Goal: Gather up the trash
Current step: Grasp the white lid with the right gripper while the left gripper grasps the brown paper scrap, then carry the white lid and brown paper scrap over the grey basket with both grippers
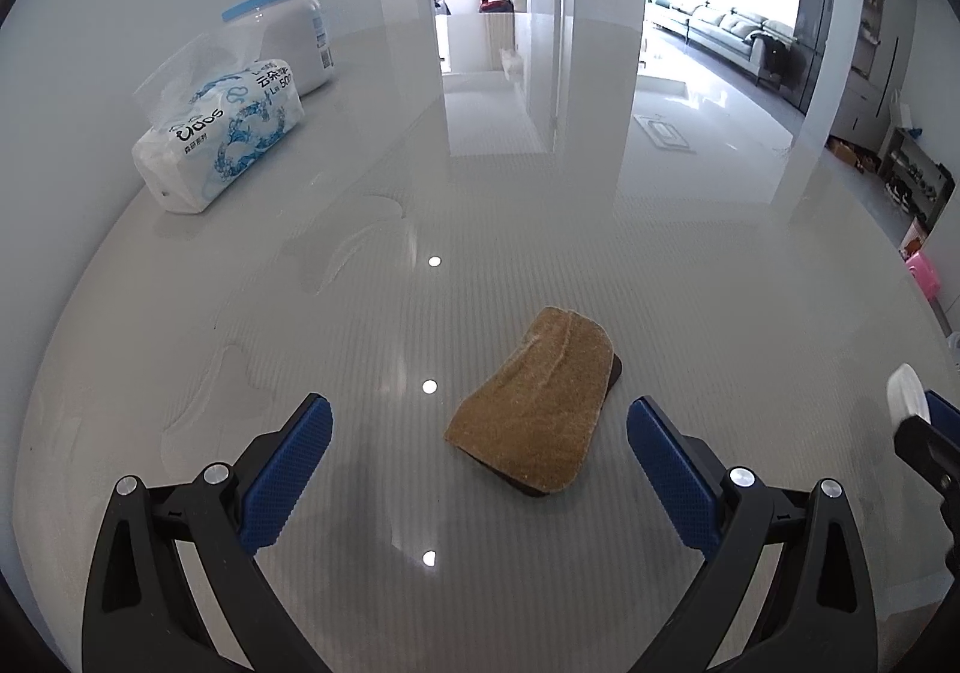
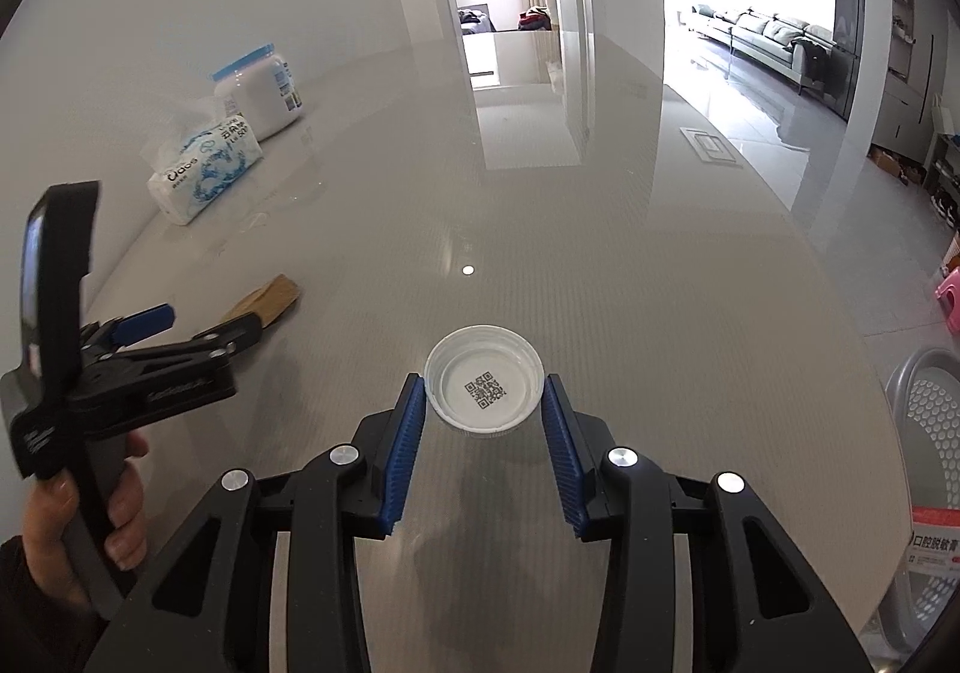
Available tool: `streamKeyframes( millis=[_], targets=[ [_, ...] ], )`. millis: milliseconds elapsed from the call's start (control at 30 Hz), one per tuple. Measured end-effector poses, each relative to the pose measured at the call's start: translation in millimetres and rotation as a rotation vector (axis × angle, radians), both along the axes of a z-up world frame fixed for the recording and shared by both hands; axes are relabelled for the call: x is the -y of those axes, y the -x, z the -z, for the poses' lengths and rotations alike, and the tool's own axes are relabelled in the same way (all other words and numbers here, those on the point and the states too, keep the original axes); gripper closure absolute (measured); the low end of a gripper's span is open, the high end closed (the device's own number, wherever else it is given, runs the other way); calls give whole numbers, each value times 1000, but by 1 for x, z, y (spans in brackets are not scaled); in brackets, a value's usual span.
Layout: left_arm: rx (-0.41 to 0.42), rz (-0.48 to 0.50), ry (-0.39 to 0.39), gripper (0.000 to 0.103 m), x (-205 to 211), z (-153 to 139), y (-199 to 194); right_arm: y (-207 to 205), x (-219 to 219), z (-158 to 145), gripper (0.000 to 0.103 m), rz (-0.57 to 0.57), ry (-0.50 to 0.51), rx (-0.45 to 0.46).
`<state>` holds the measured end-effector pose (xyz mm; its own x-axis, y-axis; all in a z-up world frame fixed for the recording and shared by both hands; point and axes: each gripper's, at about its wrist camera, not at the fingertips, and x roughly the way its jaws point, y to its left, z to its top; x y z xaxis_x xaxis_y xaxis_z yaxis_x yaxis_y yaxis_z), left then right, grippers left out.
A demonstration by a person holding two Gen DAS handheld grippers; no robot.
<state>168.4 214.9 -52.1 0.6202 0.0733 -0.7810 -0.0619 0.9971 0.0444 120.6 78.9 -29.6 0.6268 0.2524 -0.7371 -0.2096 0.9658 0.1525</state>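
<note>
On a glossy grey table [image 2: 600,265] with a fine ribbed sheen, a round white jar [image 2: 261,94] with a blue lid stands beside a soft plastic tissue pack [image 2: 204,172]. Nearer, a rough tan sponge [image 1: 534,403], wedge-shaped, lies ahead of the left gripper [image 1: 480,433], whose blue ridged pads stand wide apart, released. The right gripper [image 2: 485,409] clasps a shallow white bottle cap [image 2: 485,382], open side up.
</note>
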Motion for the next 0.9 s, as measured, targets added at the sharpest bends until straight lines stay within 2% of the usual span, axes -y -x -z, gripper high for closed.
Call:
streamKeyframes(
  millis=[67,133,200,467,533,700,900],
  targets=[
    [-12,-1,-1,9,0,2,-2,7,1,-1,64,-5,-6,4],
    [-30,8,-3,23,2,6,-3,11,3,-2,64,-7,-13,5],
    [-28,14,-4,24,4,7,-4,15,4,-2,64,-6,-18,5],
    [-2,53,-2,65,12,4,2,22,13,-1,64,8,-32,-6],
    [2,68,5,80,13,4,5,23,15,-1,64,12,-36,-6],
    [16,91,15,91,19,1,12,27,18,-1,64,20,-43,-11],
    [94,101,-11,91,28,-22,29,36,30,-3,64,38,-57,-7]
  ],
)
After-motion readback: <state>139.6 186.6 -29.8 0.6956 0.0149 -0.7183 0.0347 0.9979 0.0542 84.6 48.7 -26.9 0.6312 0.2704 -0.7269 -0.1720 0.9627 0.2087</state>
